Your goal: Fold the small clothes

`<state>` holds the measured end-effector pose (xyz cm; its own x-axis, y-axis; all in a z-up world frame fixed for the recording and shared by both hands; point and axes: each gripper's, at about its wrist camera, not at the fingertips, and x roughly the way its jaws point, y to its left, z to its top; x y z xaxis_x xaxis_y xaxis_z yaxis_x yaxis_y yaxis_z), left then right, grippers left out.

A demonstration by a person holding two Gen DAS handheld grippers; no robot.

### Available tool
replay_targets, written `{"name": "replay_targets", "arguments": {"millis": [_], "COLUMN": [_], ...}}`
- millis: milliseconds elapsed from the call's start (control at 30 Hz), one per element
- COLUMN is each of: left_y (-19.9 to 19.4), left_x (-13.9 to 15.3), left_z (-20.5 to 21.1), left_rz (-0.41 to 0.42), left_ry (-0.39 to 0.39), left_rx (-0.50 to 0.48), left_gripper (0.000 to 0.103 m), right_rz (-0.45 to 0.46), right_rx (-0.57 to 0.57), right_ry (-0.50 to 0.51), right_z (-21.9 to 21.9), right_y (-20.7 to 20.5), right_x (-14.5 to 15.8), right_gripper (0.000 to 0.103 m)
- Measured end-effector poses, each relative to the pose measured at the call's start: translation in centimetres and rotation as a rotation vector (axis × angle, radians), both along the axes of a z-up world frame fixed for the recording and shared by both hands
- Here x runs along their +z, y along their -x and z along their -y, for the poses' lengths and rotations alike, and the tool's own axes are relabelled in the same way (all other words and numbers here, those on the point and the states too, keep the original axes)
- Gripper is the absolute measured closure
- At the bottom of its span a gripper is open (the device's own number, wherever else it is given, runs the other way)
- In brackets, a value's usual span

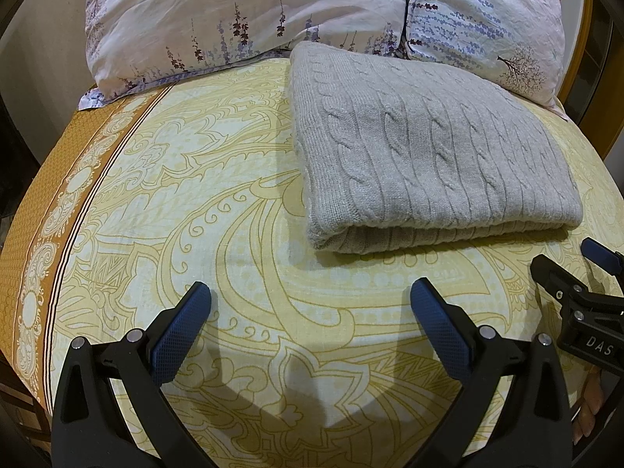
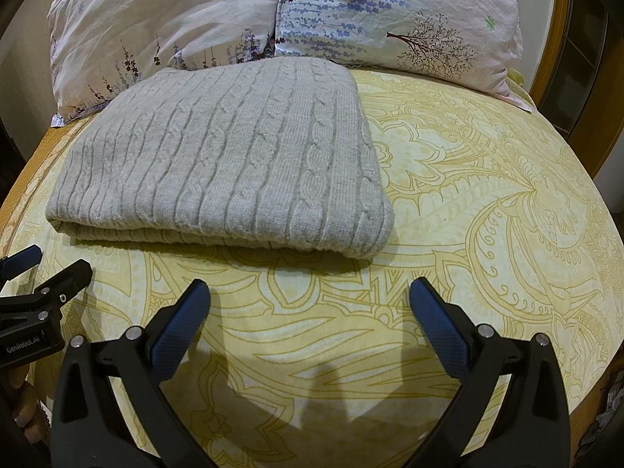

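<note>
A bedroom in a home, seen from above a bed.
A yellow paisley-printed cotton bedsheet (image 1: 241,210) is spread over the mattress, two white pillows printed with purple lavender sprigs (image 2: 218,11) are propped at its head, and a golden wooden bed frame (image 2: 561,58) is glimpsed behind.

A yellow paisley bedsheet (image 1: 241,210) with a brown patterned border (image 1: 43,234) covers the bed. Two floral pillows (image 1: 241,11) (image 2: 394,11) lie side by side at its head.

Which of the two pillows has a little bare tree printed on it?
The right-hand pillow, with blue flower sprigs and a dark bare tree. The left pillow shows only purple flower stalks.
</note>
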<state>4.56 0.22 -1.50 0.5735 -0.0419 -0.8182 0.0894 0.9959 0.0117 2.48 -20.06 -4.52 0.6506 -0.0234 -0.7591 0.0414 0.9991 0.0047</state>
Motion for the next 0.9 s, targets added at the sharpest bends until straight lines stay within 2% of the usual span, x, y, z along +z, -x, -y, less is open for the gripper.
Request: {"name": "replay_targets", "arguments": {"millis": [900], "left_y": [-0.14], "left_x": [-0.03], "left_z": [0.00], "left_rz": [-0.005], "left_ry": [0.000], "left_rx": [-0.005], "left_gripper": [0.001], "right_rz": [-0.001], "right_rx": [0.008], "right_ry": [0.001], "right_z": [0.14], "right_y": [-0.08], "right_x": [0.04], "right_gripper": [0.002]}}
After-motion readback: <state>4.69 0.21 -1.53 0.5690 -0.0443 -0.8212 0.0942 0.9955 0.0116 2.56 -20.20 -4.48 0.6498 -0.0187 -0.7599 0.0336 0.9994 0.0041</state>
